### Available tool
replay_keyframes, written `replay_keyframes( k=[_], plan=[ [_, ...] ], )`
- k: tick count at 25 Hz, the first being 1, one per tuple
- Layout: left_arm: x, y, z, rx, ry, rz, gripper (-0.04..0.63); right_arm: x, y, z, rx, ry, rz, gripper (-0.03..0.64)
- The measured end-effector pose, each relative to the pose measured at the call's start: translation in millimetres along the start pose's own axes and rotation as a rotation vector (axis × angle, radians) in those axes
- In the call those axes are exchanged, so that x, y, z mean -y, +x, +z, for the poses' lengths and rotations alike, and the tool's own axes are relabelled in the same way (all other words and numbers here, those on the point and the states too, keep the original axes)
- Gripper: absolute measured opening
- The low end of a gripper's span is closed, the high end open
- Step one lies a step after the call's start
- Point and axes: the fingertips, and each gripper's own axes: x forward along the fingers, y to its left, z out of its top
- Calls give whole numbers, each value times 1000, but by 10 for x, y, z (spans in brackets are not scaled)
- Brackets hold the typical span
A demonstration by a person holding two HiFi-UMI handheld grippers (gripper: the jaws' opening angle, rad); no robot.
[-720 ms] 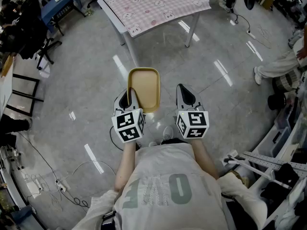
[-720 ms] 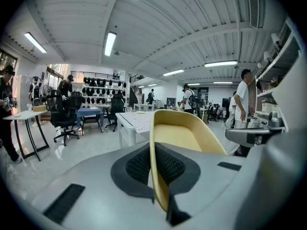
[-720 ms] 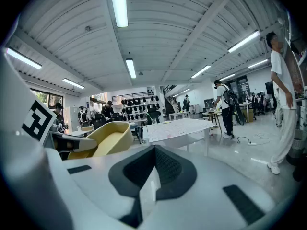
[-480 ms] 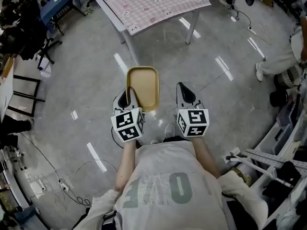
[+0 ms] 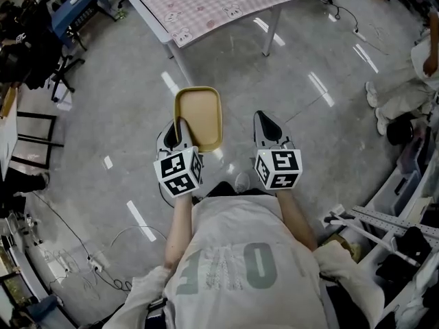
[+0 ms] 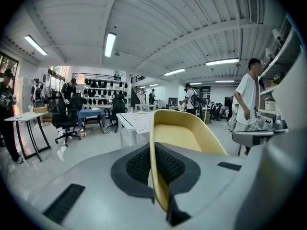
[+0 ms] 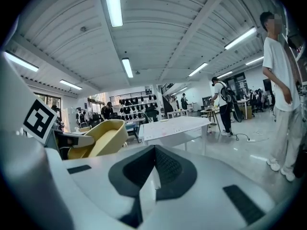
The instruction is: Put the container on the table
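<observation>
As tool clamps container rim, table apart

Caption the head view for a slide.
Left gripper holds a yellow container by its rim, short of the table; right gripper shut and empty.

Held forward side by side: left tool clamped, right tool closed empty.

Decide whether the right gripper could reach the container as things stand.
Probably yes: the right gripper, shut and empty, is beside the container with nothing between them, though it must open.
</observation>
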Motion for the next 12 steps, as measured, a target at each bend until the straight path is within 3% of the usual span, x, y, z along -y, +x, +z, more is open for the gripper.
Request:
replay_keyframes(
  k=[12],
  plan=[
    [-174, 207, 187, 39, -12, 89, 29, 270, 168, -14, -13, 14, 11, 29]
  ],
)
